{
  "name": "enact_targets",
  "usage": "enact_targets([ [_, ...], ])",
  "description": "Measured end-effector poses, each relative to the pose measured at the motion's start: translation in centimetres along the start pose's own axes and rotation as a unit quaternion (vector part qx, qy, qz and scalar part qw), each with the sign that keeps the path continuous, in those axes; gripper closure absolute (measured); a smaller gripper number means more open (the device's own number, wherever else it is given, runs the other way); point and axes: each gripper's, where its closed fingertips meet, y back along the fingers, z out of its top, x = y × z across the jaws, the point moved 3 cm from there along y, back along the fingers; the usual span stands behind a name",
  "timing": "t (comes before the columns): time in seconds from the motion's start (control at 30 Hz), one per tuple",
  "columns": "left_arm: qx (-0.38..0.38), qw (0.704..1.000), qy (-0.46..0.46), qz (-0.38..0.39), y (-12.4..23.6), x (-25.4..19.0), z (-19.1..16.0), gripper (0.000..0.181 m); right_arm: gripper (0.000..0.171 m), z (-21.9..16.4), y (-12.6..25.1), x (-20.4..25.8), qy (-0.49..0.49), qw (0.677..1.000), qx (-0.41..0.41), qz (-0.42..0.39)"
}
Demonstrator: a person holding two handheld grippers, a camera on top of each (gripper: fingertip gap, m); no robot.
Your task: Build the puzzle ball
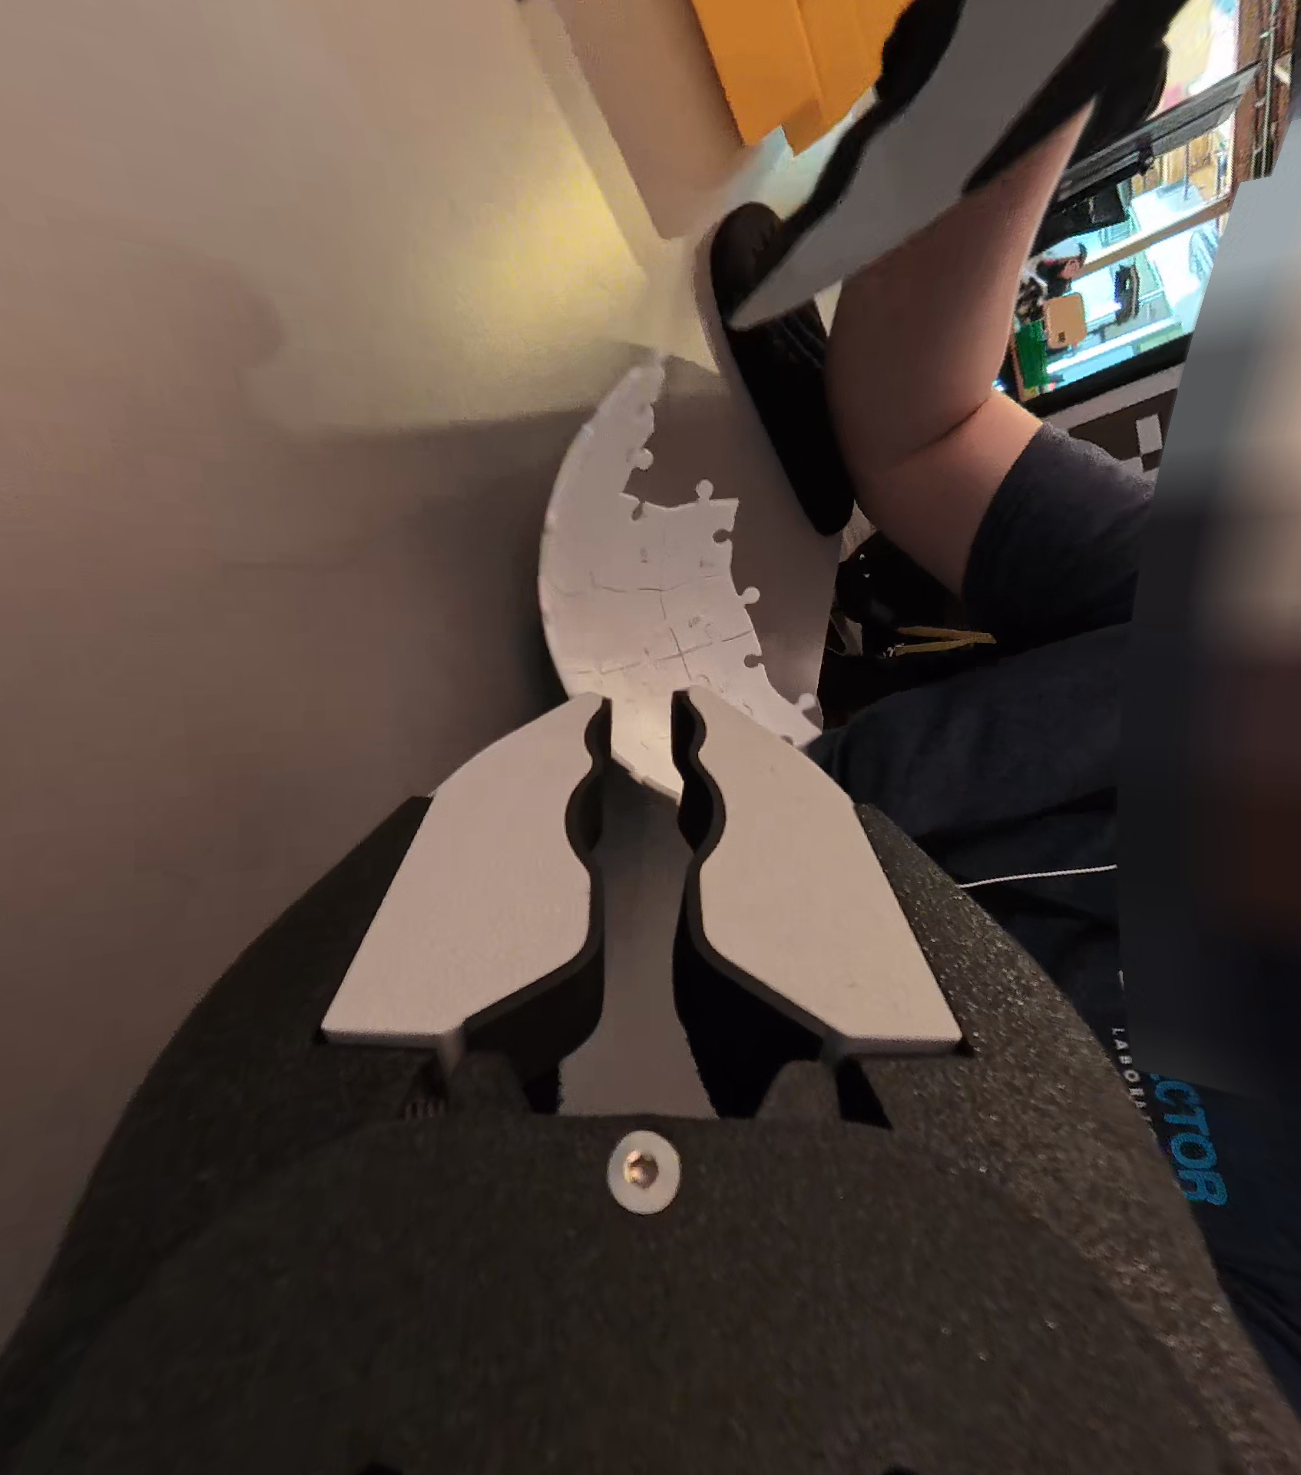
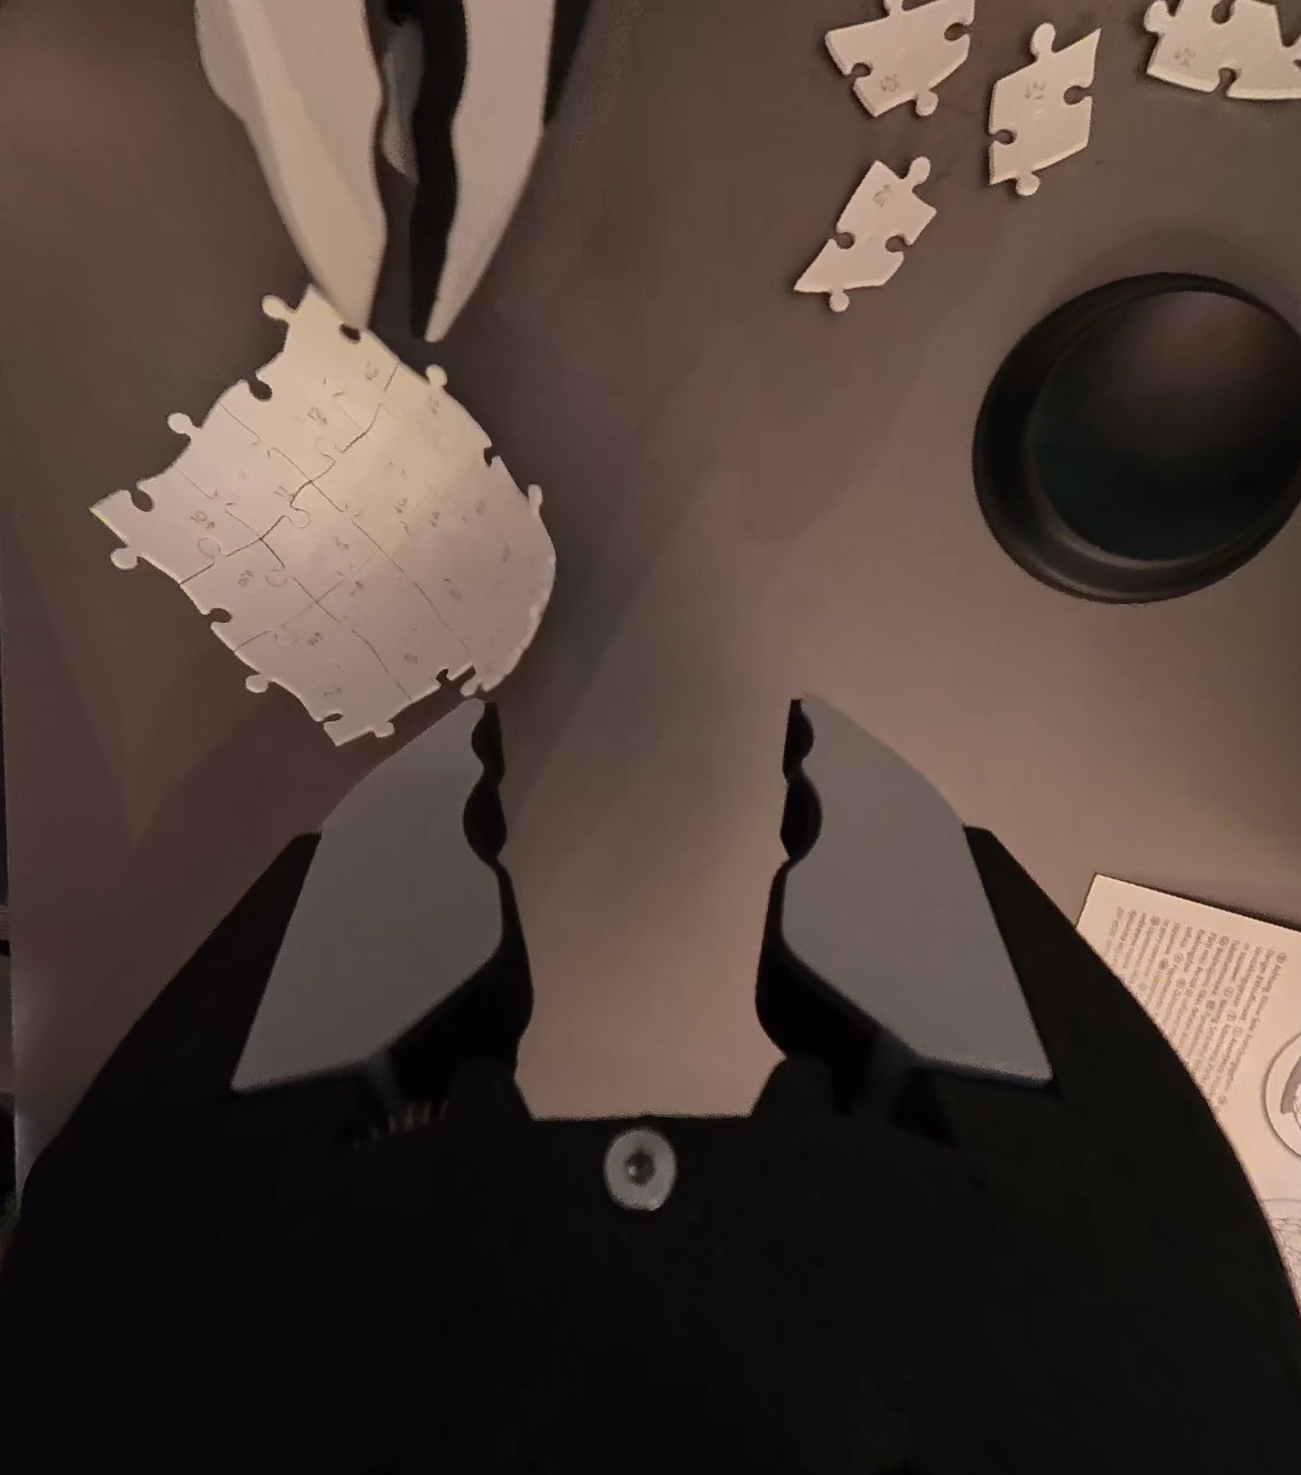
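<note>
A curved white shell of joined puzzle pieces (image 2: 344,527) hangs above the grey table (image 2: 711,479). My left gripper (image 1: 641,710) is shut on the shell's edge (image 1: 631,599). In the right wrist view it comes in from the top (image 2: 400,319) and holds the shell's upper corner. My right gripper (image 2: 639,710) is open and empty, just right of the shell's lower edge. One of its fingers (image 1: 783,415) shows beside the shell in the left wrist view. Several loose white pieces (image 2: 871,231) lie at the far right.
A black ring stand (image 2: 1150,439) sits on the table to the right. A printed instruction sheet (image 2: 1270,1038) lies at the near right edge. An orange box (image 1: 775,64) stands behind. A person's arm (image 1: 950,415) and lap are beside the table. The gap from one gripper's tips to the other's is roughly 12 cm.
</note>
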Motion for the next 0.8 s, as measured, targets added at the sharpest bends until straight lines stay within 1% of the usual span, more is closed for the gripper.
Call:
enact_targets([
  [0.2, -0.022, 1.000, -0.007, -0.015, -0.7, -1.3, -1.9, 0.168, 0.102, -0.3, -0.2, -0.4, -0.008, 1.000, -0.001, 0.004],
  [0.43, -0.044, 0.999, -0.015, -0.018, -1.0, -2.2, -3.0, 0.167, 0.102, -0.5, -0.6, -0.4, -0.008, 1.000, 0.006, 0.006],
  [0.63, -0.114, 0.993, -0.042, 0.004, 1.3, -3.6, -3.3, 0.167, 0.102, -0.3, -1.1, 0.0, -0.005, 1.000, 0.003, 0.023],
  [0.8, -0.155, 0.984, -0.059, 0.061, 3.3, -3.9, -4.0, 0.167, 0.102, 0.1, -2.2, 2.1, 0.010, 0.996, 0.007, 0.089],
])
